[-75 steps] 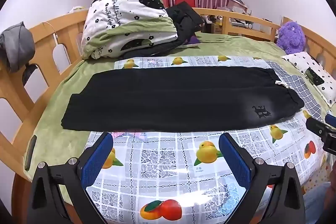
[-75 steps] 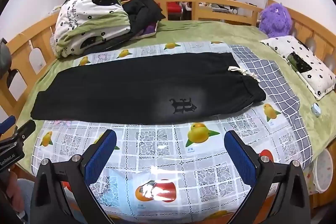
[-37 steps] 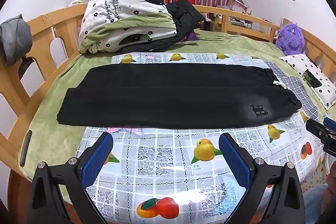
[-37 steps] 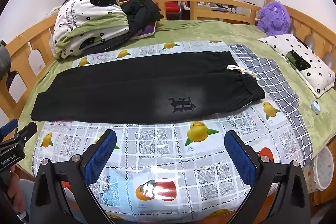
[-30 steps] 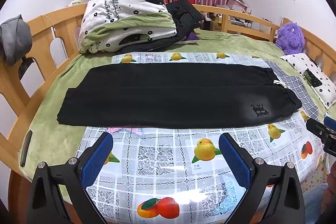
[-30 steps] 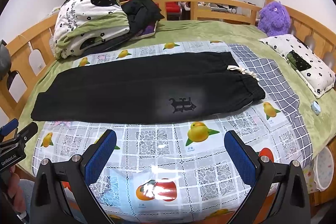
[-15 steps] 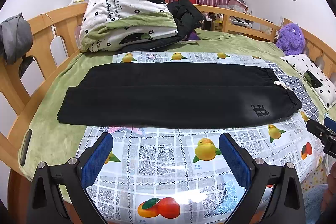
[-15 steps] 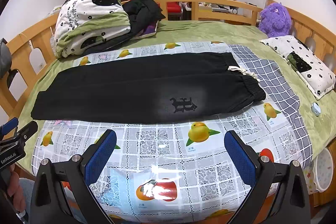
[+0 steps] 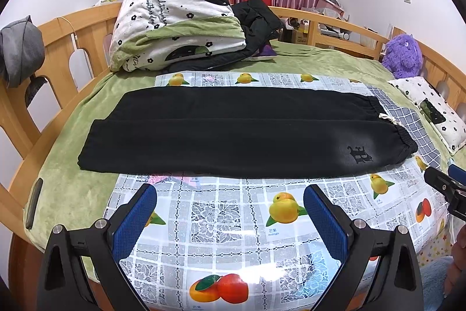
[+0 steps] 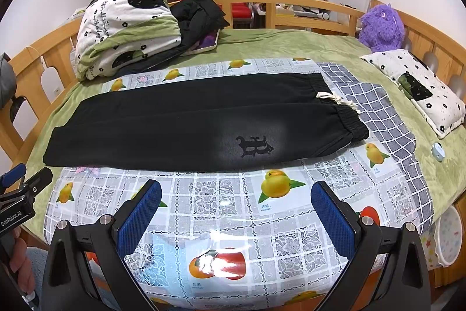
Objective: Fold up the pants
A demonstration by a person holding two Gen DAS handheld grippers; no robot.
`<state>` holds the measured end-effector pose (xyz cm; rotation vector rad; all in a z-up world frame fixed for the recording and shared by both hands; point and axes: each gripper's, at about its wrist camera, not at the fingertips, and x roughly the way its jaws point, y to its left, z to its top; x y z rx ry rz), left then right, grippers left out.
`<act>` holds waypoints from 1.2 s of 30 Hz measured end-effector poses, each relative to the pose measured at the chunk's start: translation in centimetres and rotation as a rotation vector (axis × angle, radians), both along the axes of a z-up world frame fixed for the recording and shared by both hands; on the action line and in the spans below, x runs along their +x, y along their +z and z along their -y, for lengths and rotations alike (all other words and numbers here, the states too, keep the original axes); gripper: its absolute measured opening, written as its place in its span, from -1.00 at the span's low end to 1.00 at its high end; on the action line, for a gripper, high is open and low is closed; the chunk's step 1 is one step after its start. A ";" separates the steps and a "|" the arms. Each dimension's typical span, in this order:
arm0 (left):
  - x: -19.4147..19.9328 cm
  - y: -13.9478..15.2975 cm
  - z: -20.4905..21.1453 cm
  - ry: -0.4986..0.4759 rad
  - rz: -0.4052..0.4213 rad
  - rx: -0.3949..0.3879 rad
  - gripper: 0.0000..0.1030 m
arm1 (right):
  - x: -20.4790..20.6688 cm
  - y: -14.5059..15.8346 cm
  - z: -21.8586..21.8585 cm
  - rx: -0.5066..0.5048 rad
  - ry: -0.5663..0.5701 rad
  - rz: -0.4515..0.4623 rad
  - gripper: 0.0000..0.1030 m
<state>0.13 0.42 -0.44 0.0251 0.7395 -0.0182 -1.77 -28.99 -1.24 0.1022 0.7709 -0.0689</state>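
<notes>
Pants [image 9: 233,133] lay flat, long axis running left to right across mid-frame, waistband at right. Left gripper [image 9: 230,220] and right gripper [image 10: 236,219] hovered low in frame, both spread wide and empty.

Your left gripper [image 9: 230,212] hangs level with its jaws spread wide, blue pads [image 9: 134,219] facing each other, nothing between them. Your right gripper [image 10: 237,212] matches it, also wide apart and empty, alongside.
</notes>
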 end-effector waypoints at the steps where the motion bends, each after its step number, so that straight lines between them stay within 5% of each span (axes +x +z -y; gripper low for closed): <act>1: 0.0 0.0 0.0 0.000 0.001 0.000 0.97 | 0.0 0.0 0.0 -0.001 0.000 0.001 0.96; 30: 0.0 0.6 0.4 -0.013 0.014 -0.038 0.97 | -0.3 0.6 -1.0 -0.016 0.042 0.041 0.94; 36: 0.3 3.9 -0.7 -0.001 0.121 -0.024 0.97 | 0.0 2.8 -0.8 -0.018 0.088 0.101 0.94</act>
